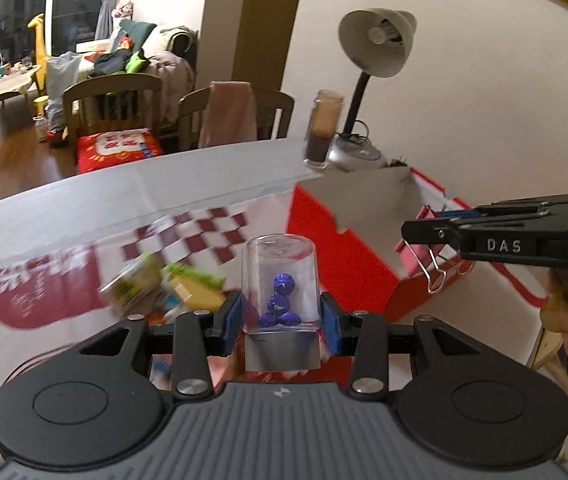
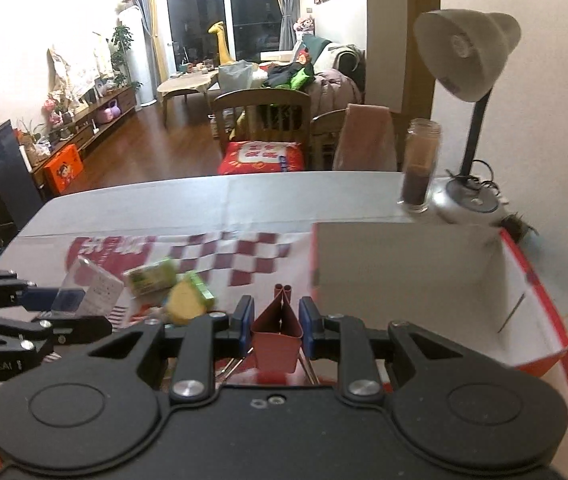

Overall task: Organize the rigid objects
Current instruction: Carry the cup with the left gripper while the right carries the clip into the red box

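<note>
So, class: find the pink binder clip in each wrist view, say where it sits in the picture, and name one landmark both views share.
Left wrist view: the pink binder clip is at right of centre, clamped in the right gripper, in front of the red box.
Right wrist view: bottom centre, end-on between the right gripper's blue pads.
Shared landmark: the desk lamp at the table's far right corner.

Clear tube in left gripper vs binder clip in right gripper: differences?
The clear tube is see-through and cylindrical, with blue beads inside; the binder clip is opaque dark red and wedge-shaped. The tube is the bulkier, forcing the left gripper wider than the right gripper. Both are clamped between blue pads.
</note>
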`<state>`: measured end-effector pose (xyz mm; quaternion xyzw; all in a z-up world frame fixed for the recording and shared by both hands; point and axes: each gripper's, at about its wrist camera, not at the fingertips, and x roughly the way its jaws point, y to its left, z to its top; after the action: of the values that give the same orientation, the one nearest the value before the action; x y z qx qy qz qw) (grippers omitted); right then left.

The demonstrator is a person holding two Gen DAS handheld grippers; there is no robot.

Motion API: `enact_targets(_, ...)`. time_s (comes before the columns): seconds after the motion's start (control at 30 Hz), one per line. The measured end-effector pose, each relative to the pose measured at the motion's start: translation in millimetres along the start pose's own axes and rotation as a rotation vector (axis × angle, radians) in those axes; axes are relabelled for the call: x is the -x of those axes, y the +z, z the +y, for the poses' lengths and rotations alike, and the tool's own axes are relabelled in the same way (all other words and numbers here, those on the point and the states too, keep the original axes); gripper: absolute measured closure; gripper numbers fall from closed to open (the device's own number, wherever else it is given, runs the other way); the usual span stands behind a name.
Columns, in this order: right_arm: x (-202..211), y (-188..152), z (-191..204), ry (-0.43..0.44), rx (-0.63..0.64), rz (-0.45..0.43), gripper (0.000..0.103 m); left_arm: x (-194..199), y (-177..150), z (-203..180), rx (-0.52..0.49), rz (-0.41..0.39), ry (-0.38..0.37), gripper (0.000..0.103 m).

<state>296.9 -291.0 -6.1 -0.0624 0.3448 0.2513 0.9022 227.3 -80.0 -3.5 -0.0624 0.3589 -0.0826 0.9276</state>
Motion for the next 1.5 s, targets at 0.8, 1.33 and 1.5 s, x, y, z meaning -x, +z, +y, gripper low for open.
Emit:
enact_targets(0.8, -71.1, -0.4, -161.0, -0.071, 0.047, 0.128, 0.080, -192.1, 98.4, -122.7, -0.034, 0.163, -0.077, 0.062)
enact_targets(1.33, -106.5, -26.7, -179.3, -0.058, 0.102, 0.280, 0.081, -287.9, 86.7, -152.3, -0.045, 0.398, -0.095, 0.062)
enact_targets(1.5, -115.7, -30.6, -181.5, -0.053, 0.109, 0.321, 0.081, -304.7, 82.1, -156.9, -0.061, 0.461, -0.070, 0.062)
